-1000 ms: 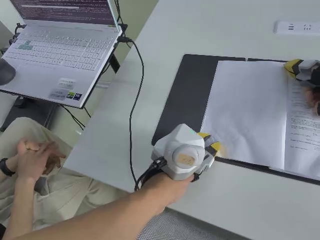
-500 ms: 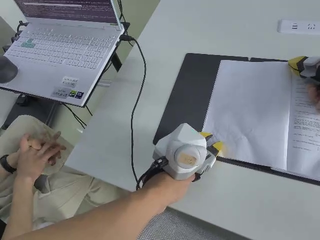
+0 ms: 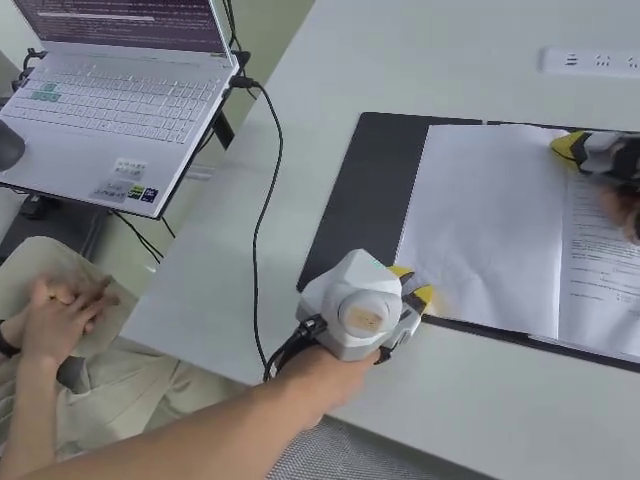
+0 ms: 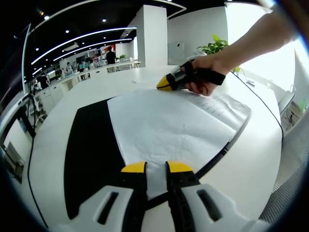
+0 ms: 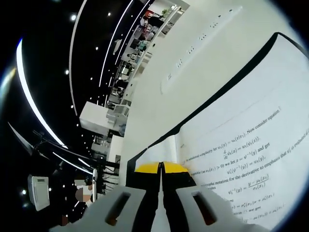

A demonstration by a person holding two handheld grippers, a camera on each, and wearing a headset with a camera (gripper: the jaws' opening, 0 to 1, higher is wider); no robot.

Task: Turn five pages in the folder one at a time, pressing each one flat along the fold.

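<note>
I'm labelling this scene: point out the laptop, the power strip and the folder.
laptop (image 3: 120, 100), head view, middle of its keyboard.
power strip (image 3: 590, 62), head view, its white top face.
folder (image 3: 375, 190), head view, bare black inside cover.

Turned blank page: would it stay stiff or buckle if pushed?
The turned page is probably floppy and light: a single thin sheet, faintly rippled in the left gripper view. Pushed sideways, it would likely buckle rather than slide, since the right gripper presses on its far edge.
</note>
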